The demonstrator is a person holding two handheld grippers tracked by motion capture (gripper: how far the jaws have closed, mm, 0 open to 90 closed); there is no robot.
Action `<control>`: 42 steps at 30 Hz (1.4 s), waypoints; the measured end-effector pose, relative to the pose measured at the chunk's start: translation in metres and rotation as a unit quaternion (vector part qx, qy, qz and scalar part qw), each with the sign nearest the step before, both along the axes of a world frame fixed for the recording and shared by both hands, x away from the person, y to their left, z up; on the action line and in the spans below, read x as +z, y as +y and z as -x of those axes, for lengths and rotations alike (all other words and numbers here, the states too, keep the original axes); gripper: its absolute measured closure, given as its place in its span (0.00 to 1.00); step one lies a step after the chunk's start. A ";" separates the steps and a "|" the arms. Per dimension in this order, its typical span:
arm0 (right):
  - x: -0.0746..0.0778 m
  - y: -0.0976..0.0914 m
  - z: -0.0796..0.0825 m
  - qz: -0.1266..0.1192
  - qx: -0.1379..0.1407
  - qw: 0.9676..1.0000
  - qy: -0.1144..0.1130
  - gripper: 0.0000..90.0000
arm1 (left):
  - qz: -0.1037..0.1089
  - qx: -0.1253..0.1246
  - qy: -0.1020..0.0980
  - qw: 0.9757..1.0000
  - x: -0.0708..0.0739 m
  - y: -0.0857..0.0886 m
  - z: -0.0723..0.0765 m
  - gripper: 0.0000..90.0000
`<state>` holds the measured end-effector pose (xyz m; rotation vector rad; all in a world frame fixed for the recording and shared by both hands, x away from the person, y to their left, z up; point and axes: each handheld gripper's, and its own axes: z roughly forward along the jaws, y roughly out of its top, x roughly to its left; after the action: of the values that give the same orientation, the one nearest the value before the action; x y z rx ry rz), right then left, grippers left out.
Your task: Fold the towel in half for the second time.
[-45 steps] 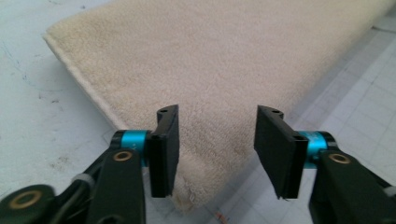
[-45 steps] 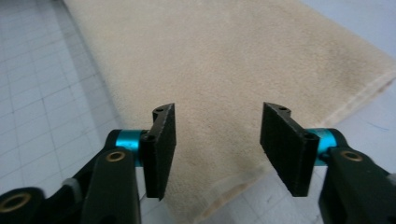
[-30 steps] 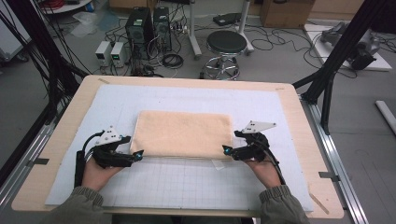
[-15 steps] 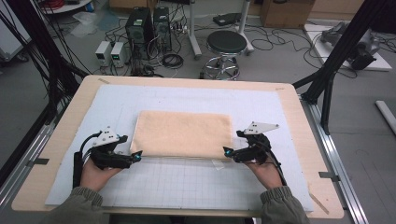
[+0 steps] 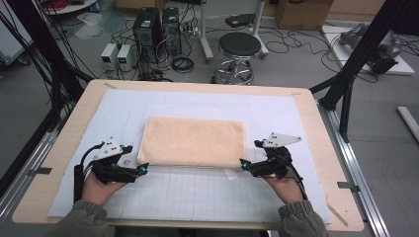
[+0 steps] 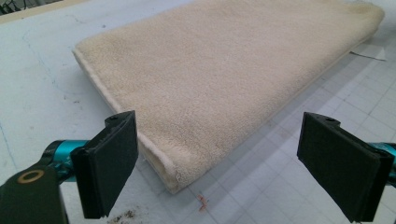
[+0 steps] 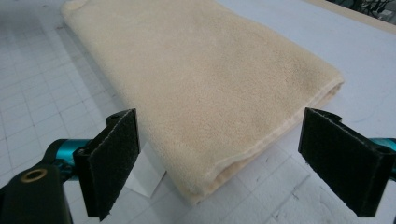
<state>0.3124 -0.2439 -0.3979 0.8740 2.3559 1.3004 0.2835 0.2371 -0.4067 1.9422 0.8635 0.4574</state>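
- Jaws, left gripper (image 5: 143, 169): we record them standing wide apart with nothing pressed between the pads; they have just been opening, and in the left gripper view (image 6: 219, 172) the near corner of the towel lies between and just beyond them, untouched.
- Jaws, right gripper (image 5: 243, 163): likewise spread wide and have just been opening; in the right gripper view (image 7: 219, 170) the towel's other near corner sits between the pads, free of both.
- Towel (image 5: 193, 141): one cream, fleecy piece, folded into a flat oblong of several layers, lying in the middle of the surface with its long near edge facing the person; we see the folded hem along the near edge in both gripper views.
- Mat (image 5: 197, 192): pale, gridded sheet under the towel, covering most of the surface.
- Paper slip (image 5: 230, 173): small white scrap on the mat, just beside the towel's near right corner.
- Surface (image 5: 64, 133): wooden top, its border showing around the mat.
- Hands: left hand (image 5: 99, 185) and right hand (image 5: 284, 185) each grasp a gripper near the front edge, grey sleeves behind.
- Beyond the surface: a round stool (image 5: 239, 47) and black computer towers (image 5: 155, 24) on the floor, among cables.
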 end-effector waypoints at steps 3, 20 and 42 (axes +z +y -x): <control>0.000 -0.004 0.004 0.000 -0.003 1.000 -0.002 0.13 | 0.002 0.001 -0.003 1.000 0.001 0.001 0.003 0.15; -0.004 -0.019 0.021 -0.003 -0.011 1.000 -0.006 0.13 | 0.007 0.002 -0.016 1.000 0.006 0.004 0.026 0.15; -0.004 -0.039 0.042 -0.016 -0.023 1.000 -0.007 0.13 | 0.001 0.007 -0.018 1.000 0.006 0.014 0.047 0.15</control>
<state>0.2703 -0.2827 -0.4023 0.9219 2.2964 1.3254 0.2360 0.2513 -0.4011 1.9221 0.8547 0.4987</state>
